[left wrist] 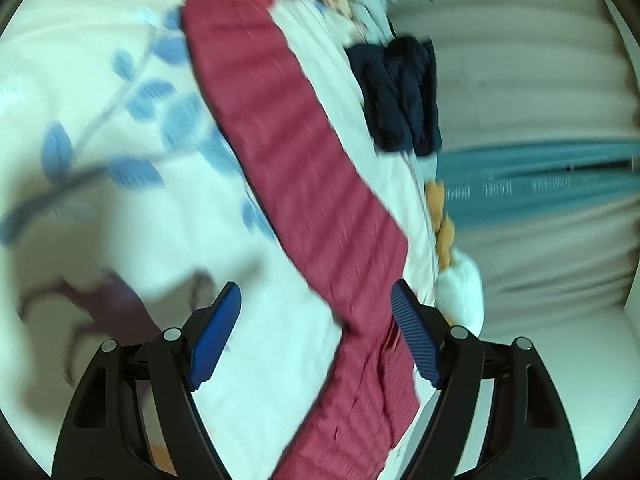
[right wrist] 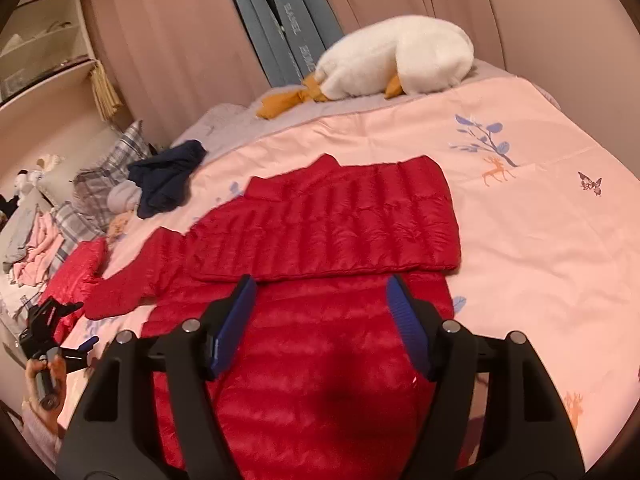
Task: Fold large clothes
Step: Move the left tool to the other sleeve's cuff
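— On the pink quilt (right wrist: 532,248), spread flat: red puffer jacket (right wrist: 320,224), one side panel folded across the body, a sleeve (right wrist: 132,284) trailing off toward the quilt's left edge.

— Same jacket from the left wrist view?

— Blurred there, but yes: red quilted strip (left wrist: 304,184) running diagonally over the quilt (left wrist: 100,120), passing between the fingers.

— Right gripper (right wrist: 322,322)?

— Spread wide, blue pads (right wrist: 236,324) well apart, nothing between them. Hovering above the jacket's lower half, just short of the folded edge.

— Left gripper (left wrist: 316,332)?

— Also wide open, empty. Blue pads (left wrist: 216,336) on either side of the red strip, not touching it as far as the blur allows. Seen again from the right wrist view at the quilt's left edge (right wrist: 52,340), gripped by a hand (right wrist: 44,376).

— Beyond the jacket?

— Dark navy garment (right wrist: 166,178) crumpled on the quilt, up and left of the collar. Second red garment (right wrist: 76,276) bunched past the sleeve, off the quilt's left side. Plaid pillows (right wrist: 116,164) and a heap of pink and grey clothing (right wrist: 32,240) further left.

— Far side of the quilt?

— White plush goose (right wrist: 396,60) with orange feet, lying near the curtains (right wrist: 168,40). Blue panel (right wrist: 280,20) between the curtain folds. Printed on the quilt to the right of the jacket: blue leafy branch (right wrist: 484,140), orange deer (right wrist: 496,172), small butterfly (right wrist: 590,184).
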{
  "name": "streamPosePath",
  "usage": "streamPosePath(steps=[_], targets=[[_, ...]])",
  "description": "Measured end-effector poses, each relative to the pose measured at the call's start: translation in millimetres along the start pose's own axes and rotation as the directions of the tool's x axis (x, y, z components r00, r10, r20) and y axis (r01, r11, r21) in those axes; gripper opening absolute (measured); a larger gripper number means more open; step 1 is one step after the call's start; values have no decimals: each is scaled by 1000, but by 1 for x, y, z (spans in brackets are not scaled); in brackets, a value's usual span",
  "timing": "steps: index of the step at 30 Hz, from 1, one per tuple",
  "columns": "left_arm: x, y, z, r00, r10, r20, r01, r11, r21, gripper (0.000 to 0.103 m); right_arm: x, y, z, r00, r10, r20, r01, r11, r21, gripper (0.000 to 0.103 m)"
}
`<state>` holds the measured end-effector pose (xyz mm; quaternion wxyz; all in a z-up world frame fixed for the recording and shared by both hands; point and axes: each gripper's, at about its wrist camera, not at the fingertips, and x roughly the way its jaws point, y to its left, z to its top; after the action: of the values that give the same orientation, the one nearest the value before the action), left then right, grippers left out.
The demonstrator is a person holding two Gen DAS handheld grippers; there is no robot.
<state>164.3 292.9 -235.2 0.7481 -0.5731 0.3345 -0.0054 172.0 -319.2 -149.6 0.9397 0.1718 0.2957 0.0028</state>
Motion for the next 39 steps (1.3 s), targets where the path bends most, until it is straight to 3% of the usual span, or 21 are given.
streamPosePath(steps=[8, 24, 39], targets=[[15, 23, 41, 999, -34, 32, 37, 994, -102, 78, -31, 21, -23, 998, 53, 35, -52, 998, -18, 71], [51, 17, 65, 999, -11, 40, 14, 998, -69, 78, -26, 44, -34, 993, 111, 36, -112, 994, 5, 72], [61, 16, 83, 991, 31, 131, -16, 993, -117, 78, -18, 51, -36, 989, 142, 43, -143, 989, 28, 73]])
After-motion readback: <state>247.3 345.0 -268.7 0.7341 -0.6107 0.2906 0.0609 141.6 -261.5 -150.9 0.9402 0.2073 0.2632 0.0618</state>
